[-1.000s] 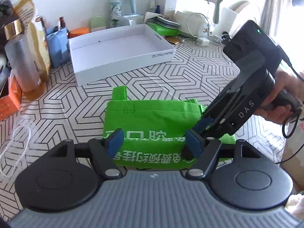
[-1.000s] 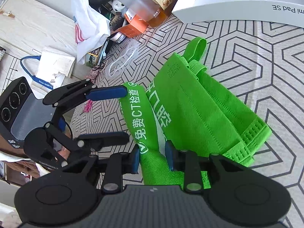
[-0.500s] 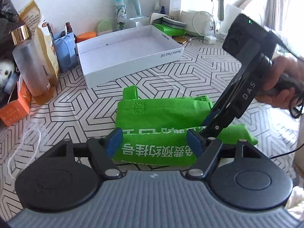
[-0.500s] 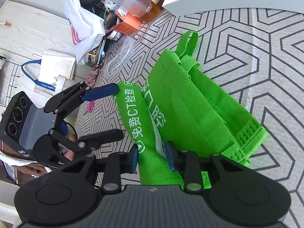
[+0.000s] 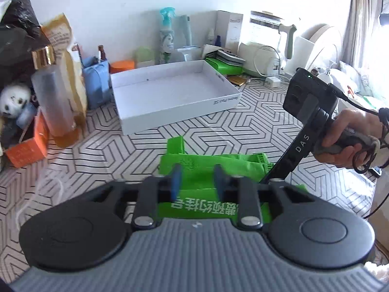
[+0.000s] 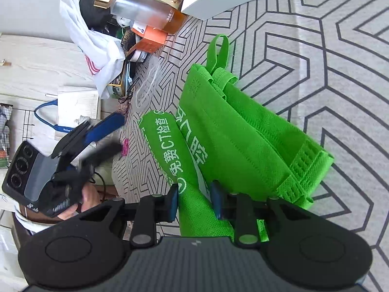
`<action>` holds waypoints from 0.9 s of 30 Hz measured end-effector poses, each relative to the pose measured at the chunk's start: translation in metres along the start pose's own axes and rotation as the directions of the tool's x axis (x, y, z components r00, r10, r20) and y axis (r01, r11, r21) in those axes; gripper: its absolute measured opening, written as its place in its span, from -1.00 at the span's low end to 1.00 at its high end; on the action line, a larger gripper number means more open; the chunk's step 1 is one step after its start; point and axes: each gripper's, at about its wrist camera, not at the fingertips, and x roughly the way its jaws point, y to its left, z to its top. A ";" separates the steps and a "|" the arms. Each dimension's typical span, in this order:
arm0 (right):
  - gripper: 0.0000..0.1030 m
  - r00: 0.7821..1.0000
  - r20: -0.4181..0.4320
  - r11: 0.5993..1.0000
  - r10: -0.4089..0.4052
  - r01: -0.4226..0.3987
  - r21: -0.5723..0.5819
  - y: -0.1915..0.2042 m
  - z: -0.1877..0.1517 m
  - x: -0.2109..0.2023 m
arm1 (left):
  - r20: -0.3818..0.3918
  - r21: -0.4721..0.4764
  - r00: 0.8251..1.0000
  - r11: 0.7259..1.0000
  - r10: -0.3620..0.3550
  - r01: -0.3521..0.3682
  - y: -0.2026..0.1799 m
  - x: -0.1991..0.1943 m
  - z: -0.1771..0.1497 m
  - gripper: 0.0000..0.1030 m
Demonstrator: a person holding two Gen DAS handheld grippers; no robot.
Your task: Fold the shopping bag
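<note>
1. Green nonwoven fabric is spread across the patterned table (image 5: 243, 131): the shopping bag (image 6: 243, 146), partly folded, with one edge rolled over, just in front of the white box (image 5: 170, 95).
2. The right gripper (image 6: 194, 199) is clamped on the rolled edge's end, same as half a second ago.
3. The left gripper (image 5: 197, 182) has been narrowed a lot since then, nothing pinched yet. Looks like a grab for the next fold is being set up.

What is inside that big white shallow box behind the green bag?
The white shallow cardboard box shows a bare white floor with one tiny dark speck near its back wall. The strip just behind its near wall is hidden from the left wrist view.
</note>
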 end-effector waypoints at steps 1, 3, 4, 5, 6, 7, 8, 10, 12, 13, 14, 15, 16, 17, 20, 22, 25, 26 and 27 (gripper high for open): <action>-0.47 1.000 -0.004 1.000 0.007 -0.007 0.005 -0.001 0.001 0.000 | -0.011 0.001 1.000 1.000 -0.007 0.007 -0.002 0.001 -0.001 -0.73; -0.47 1.000 -0.006 1.000 0.021 -0.021 0.020 -0.005 0.002 -0.001 | -0.036 0.010 0.999 1.000 -0.015 0.016 -0.006 0.005 -0.005 -0.73; -0.48 1.000 -0.005 0.999 0.029 -0.028 0.028 -0.007 0.003 -0.001 | -0.051 0.022 0.999 1.000 -0.014 0.015 -0.009 0.011 -0.007 -0.73; -0.48 0.999 -0.003 0.999 0.035 -0.035 0.035 -0.008 0.003 -0.002 | -0.067 0.034 0.998 0.999 -0.013 0.015 -0.013 0.016 -0.009 -0.73; -0.48 0.999 -0.001 0.999 0.035 -0.035 0.035 -0.008 0.003 -0.002 | -0.077 0.033 0.997 0.999 -0.021 0.024 -0.014 0.021 -0.011 -0.73; -0.48 0.999 0.001 0.999 0.033 -0.033 0.035 -0.008 0.002 -0.002 | -0.080 0.026 0.996 0.999 -0.029 0.032 -0.015 0.024 -0.011 -0.73; -0.49 0.999 0.005 0.999 0.032 -0.033 0.039 -0.008 0.002 -0.002 | -0.079 0.024 0.996 0.999 -0.033 0.035 -0.015 0.025 -0.011 -0.73; -0.50 0.999 0.008 0.998 0.036 -0.036 0.050 -0.010 0.002 -0.002 | -0.083 0.013 0.996 0.999 -0.038 0.040 -0.014 0.028 -0.011 -0.73; -0.50 0.999 0.005 0.998 0.036 -0.036 0.056 -0.010 0.003 -0.002 | -0.100 -0.006 0.994 0.999 -0.039 0.039 -0.012 0.032 -0.009 -0.73; -0.51 0.999 0.003 0.998 0.036 -0.036 0.058 -0.011 0.004 -0.002 | -0.107 -0.004 0.994 0.999 -0.035 0.035 -0.013 0.035 -0.009 -0.73; -0.52 0.999 0.002 0.997 0.037 -0.037 0.061 -0.011 0.005 -0.002 | -0.114 -0.002 0.993 1.000 -0.031 0.031 -0.013 0.038 -0.009 -0.73; -0.52 0.999 0.000 0.997 0.039 -0.039 0.064 -0.012 0.005 -0.002 | -0.125 0.003 0.992 1.000 -0.025 0.026 -0.014 0.041 -0.009 -0.73; -0.53 0.999 0.000 0.997 0.039 -0.039 0.065 -0.012 0.006 -0.002 | -0.137 0.006 0.990 1.000 -0.023 0.024 -0.014 0.045 -0.009 -0.73; -0.54 0.999 0.003 0.997 0.039 -0.039 0.067 -0.013 0.006 -0.003 | -0.146 -0.002 0.989 1.000 -0.026 0.026 -0.013 0.048 -0.008 -0.73; -0.51 0.999 0.016 0.998 0.030 -0.031 0.056 -0.011 0.003 -0.004 | -0.171 -0.010 0.985 1.000 -0.026 0.024 -0.013 0.054 -0.004 -0.73; -0.50 1.000 0.024 0.998 0.017 -0.018 0.056 -0.009 0.002 -0.006 | -0.185 0.002 0.983 1.000 -0.016 0.017 -0.015 0.057 -0.001 -0.73; -0.37 0.997 0.052 0.998 -0.056 0.056 0.003 0.006 -0.002 -0.010 | -0.207 0.022 0.978 1.000 -0.003 0.007 -0.020 0.062 0.003 -0.74; -0.22 0.991 0.075 0.991 -0.107 0.112 -0.066 0.018 -0.007 -0.011 | -0.214 0.027 0.977 1.000 0.000 0.006 -0.021 0.063 0.004 -0.74; -0.16 0.981 0.107 0.975 -0.161 0.175 -0.137 0.032 -0.013 -0.013 | -0.220 0.024 0.975 1.000 -0.002 0.008 -0.020 0.064 0.006 -0.74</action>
